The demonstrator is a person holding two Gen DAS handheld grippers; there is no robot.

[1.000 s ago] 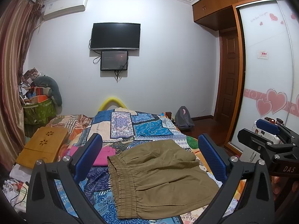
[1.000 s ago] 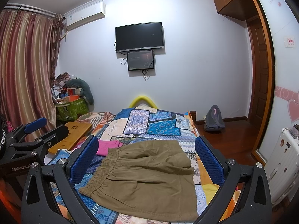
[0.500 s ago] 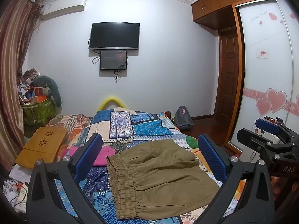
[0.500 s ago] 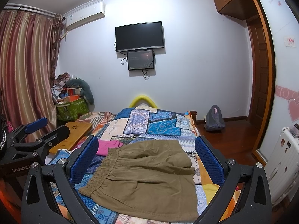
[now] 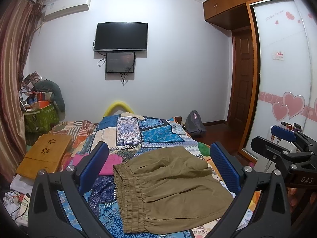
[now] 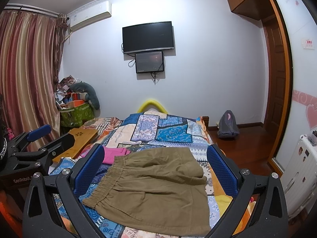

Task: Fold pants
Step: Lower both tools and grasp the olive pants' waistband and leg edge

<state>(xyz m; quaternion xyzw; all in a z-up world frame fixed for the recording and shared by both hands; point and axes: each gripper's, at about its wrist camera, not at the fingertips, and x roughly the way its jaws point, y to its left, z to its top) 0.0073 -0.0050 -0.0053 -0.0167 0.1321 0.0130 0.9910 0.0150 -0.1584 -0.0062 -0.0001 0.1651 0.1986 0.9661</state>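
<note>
Olive-brown pants (image 5: 168,186) lie spread flat on the patterned bedspread (image 5: 150,132), elastic waistband to the left, legs to the right. They also show in the right wrist view (image 6: 154,190). My left gripper (image 5: 158,166) is open and empty, held above the near end of the bed with the pants between its blue pads. My right gripper (image 6: 155,167) is open and empty, likewise above the pants. The right gripper shows at the right edge of the left wrist view (image 5: 285,152); the left gripper shows at the left of the right wrist view (image 6: 37,144).
A pink garment (image 5: 111,163) lies beside the waistband. A wooden lap desk (image 5: 45,154) sits at the bed's left. A green basket of clutter (image 5: 39,117) stands by the curtain. A grey backpack (image 5: 195,124) sits on the floor near the door. A wardrobe (image 5: 285,79) stands right.
Nothing has visibly changed apart from a very slight drift of the left wrist view; both grippers stay open above the pants.
</note>
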